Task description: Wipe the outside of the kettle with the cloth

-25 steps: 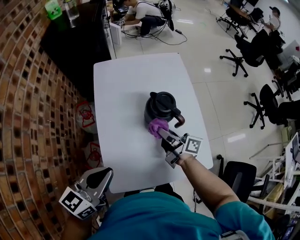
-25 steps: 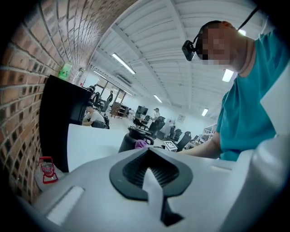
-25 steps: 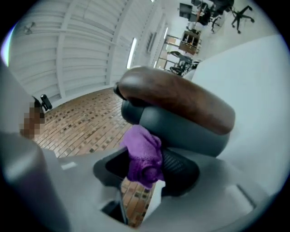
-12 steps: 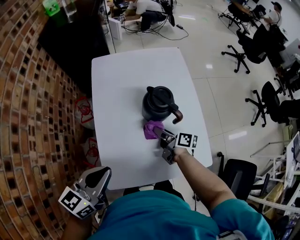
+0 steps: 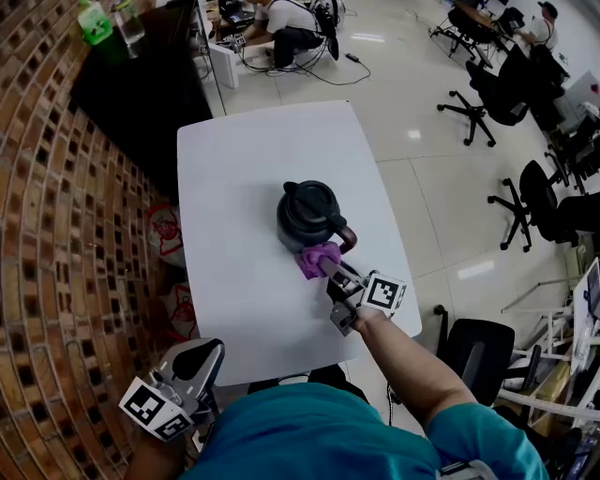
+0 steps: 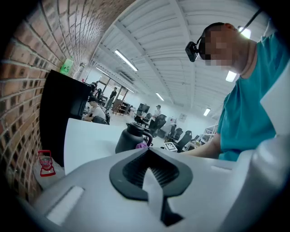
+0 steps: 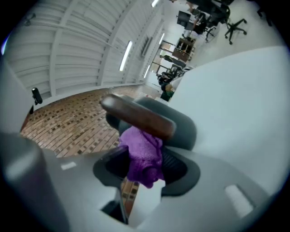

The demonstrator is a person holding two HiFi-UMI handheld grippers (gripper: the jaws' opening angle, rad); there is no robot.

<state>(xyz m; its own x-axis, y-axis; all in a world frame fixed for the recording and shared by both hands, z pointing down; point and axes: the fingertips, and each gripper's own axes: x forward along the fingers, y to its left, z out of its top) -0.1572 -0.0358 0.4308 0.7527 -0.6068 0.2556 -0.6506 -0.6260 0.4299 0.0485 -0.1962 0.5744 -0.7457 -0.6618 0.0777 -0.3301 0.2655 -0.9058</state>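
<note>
A black kettle (image 5: 307, 216) with a brown handle (image 5: 349, 237) stands near the middle of the white table (image 5: 234, 169). My right gripper (image 5: 330, 269) is shut on a purple cloth (image 5: 319, 257) and presses it against the kettle's near side, just below the handle. In the right gripper view the cloth (image 7: 142, 155) bulges out between the jaws under the handle (image 7: 138, 116). My left gripper (image 5: 192, 375) hangs low at the bottom left, off the table, shut with nothing in it. The left gripper view shows the kettle (image 6: 131, 138) far ahead.
A brick wall (image 5: 47, 234) runs along the left. A black cabinet (image 5: 141, 84) stands beyond the table's far left corner. Office chairs (image 5: 525, 202) stand on the tiled floor to the right. People sit on the floor at the back (image 5: 281, 23).
The right gripper with the cloth has moved up from the table beside the kettle's base to its side, under the handle. The left gripper has not moved.
</note>
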